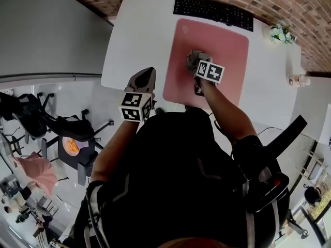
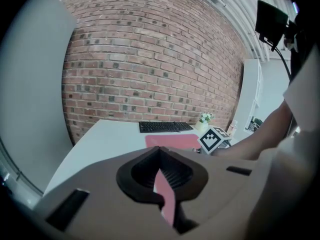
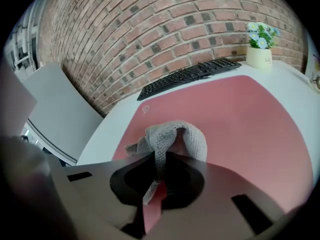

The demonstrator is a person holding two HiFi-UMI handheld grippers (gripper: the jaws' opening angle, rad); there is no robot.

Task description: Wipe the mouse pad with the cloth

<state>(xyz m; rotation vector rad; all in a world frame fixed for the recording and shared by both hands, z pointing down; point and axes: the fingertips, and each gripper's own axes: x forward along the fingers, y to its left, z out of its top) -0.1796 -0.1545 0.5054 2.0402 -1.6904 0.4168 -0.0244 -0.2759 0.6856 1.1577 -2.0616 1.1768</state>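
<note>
A pink mouse pad (image 1: 220,45) (image 3: 240,119) (image 2: 172,141) lies on the white desk (image 1: 139,40) below a black keyboard (image 1: 213,12). My right gripper (image 1: 199,68) (image 3: 160,181) is shut on a grey cloth (image 3: 170,139) (image 1: 195,60), which bunches on the pad's left middle part. My left gripper (image 1: 145,79) (image 2: 162,184) hovers shut and empty over the desk's near edge, left of the pad.
The keyboard (image 3: 192,74) (image 2: 165,127) lies along the desk's far edge by the brick wall. A small flower pot (image 1: 282,34) (image 3: 260,51) stands at the far right. A small bottle (image 1: 299,80) sits at the right edge. Office chairs (image 1: 72,136) stand on the floor to the left.
</note>
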